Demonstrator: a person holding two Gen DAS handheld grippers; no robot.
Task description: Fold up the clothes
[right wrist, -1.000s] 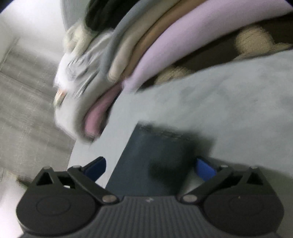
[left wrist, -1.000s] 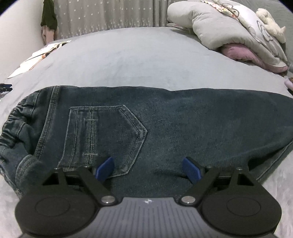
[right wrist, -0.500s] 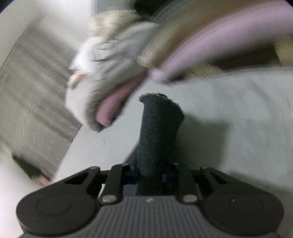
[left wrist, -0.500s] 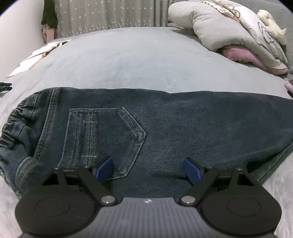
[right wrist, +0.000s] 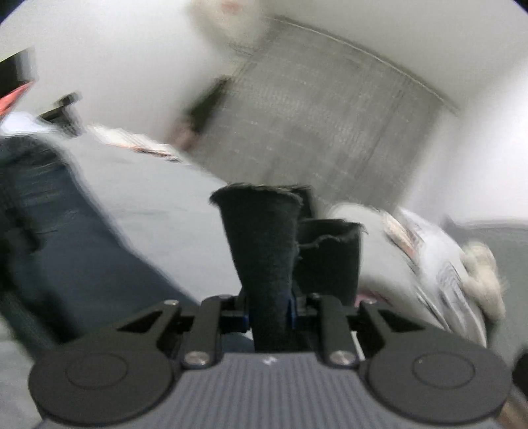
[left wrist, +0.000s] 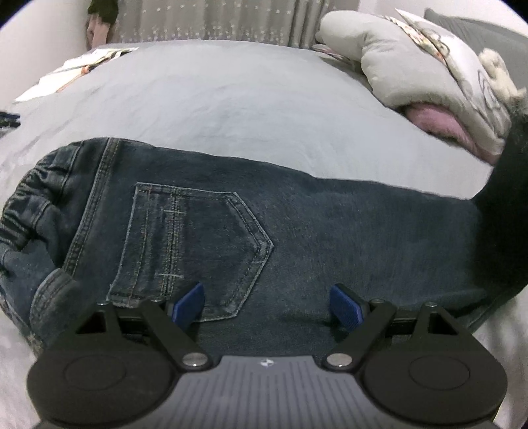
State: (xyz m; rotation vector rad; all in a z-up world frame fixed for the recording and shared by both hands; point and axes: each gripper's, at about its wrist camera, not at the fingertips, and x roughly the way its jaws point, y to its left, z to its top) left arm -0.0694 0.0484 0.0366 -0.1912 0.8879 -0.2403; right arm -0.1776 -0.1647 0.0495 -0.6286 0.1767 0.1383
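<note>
The left wrist camera sits low and close over the jeans (left wrist: 297, 237) on the bed (left wrist: 231, 105), facing the curtain (left wrist: 231, 19). The right wrist camera, tilted and blurred, looks along the raised leg end towards that same curtain (right wrist: 330, 125); both catch the pillow pile (left wrist: 429, 66).

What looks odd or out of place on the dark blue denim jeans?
The dark blue denim jeans lie flat except at the waistband end, which is bunched. The right gripper pinches the raw, frayed leg hems.
</note>
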